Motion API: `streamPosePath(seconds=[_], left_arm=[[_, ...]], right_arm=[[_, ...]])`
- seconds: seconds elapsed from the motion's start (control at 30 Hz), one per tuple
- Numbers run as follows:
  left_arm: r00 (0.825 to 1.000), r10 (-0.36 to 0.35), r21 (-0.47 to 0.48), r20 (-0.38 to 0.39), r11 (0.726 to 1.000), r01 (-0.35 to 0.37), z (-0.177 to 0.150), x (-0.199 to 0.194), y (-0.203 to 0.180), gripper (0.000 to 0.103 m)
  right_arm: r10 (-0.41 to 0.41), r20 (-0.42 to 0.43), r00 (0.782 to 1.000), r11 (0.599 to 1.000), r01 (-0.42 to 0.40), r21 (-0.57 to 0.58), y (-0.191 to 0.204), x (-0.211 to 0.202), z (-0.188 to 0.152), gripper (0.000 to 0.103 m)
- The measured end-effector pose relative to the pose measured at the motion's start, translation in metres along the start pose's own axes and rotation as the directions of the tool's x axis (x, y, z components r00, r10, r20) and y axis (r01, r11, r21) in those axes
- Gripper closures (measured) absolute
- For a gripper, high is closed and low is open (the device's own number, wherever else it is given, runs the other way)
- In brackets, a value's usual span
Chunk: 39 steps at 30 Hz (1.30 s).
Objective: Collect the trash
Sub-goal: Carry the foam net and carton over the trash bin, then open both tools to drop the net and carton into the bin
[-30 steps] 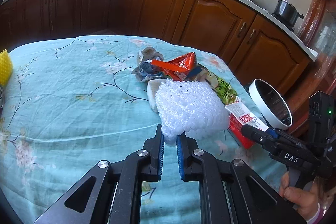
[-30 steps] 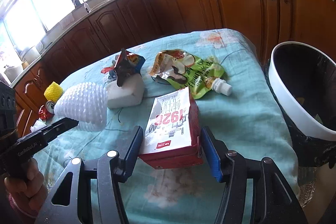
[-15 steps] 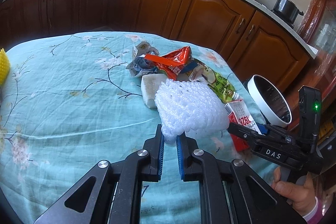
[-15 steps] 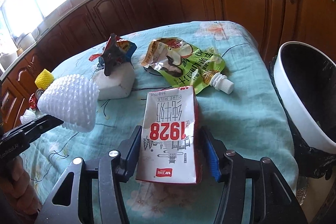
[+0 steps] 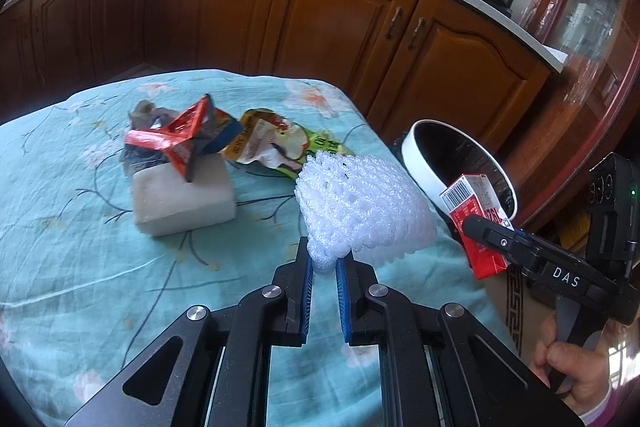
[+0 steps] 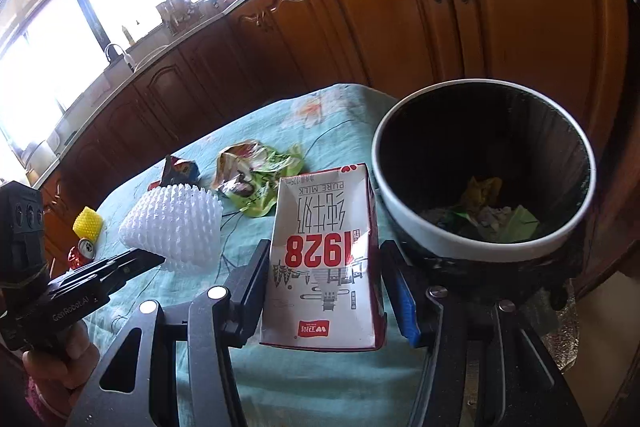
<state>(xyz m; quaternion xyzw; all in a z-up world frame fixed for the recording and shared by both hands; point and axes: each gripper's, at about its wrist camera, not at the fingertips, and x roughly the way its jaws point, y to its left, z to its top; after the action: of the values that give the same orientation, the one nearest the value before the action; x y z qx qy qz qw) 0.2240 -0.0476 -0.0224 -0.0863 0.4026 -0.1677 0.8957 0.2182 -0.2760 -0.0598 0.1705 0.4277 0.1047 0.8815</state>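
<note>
My left gripper [image 5: 323,259] is shut on the bottom edge of a white foam fruit net [image 5: 360,203], which hangs above the teal tablecloth. In the right wrist view the net [image 6: 172,223] shows at the left, beyond the left gripper [image 6: 152,261]. A red and white milk carton [image 6: 324,259] is clamped between the pads of my right gripper [image 6: 326,255], lifted off the table and just left of the bin's white rim [image 6: 404,215]. The left wrist view shows the carton [image 5: 476,223] in front of the bin [image 5: 416,163]. The black-lined bin holds some trash.
On the cloth lie a white foam block [image 5: 180,199] with a red snack wrapper [image 5: 180,139] on top, and a green pouch [image 5: 276,147]. A yellow foam net [image 6: 88,225] and a red can [image 6: 82,251] sit at the far left. Wooden cabinets stand behind.
Both grippers have moved right toward the bin. The milk carton has been lifted off the table and tipped upright; the foam net has travelled along in the left gripper.
</note>
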Motion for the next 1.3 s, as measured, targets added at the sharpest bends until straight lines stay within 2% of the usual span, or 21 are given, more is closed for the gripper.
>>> streamPosePath(seconds=[0.47, 1.0, 1.3], left_arm=[[0.998, -0.053, 0.124, -0.042, 0.991, 0.058, 0.034, 0.052, -0.065, 0.093], [0.996, -0.048, 0.198, -0.081, 0.978, 0.063, 0.078, 0.115, -0.113, 0.093], [0.994, -0.033, 0.221, -0.102, 0.974, 0.055, 0.091, 0.146, -0.128, 0.093]], right_arm=[[-0.075, 0.067, 0.995, 0.993, 0.068, 0.095, -0.064, -0.027, 0.022, 0.048], [-0.119, 0.049, 0.992, 0.986, 0.112, 0.123, -0.102, -0.008, 0.060, 0.048], [-0.136, 0.024, 0.990, 0.982, 0.132, 0.137, -0.120, 0.001, 0.066, 0.048]])
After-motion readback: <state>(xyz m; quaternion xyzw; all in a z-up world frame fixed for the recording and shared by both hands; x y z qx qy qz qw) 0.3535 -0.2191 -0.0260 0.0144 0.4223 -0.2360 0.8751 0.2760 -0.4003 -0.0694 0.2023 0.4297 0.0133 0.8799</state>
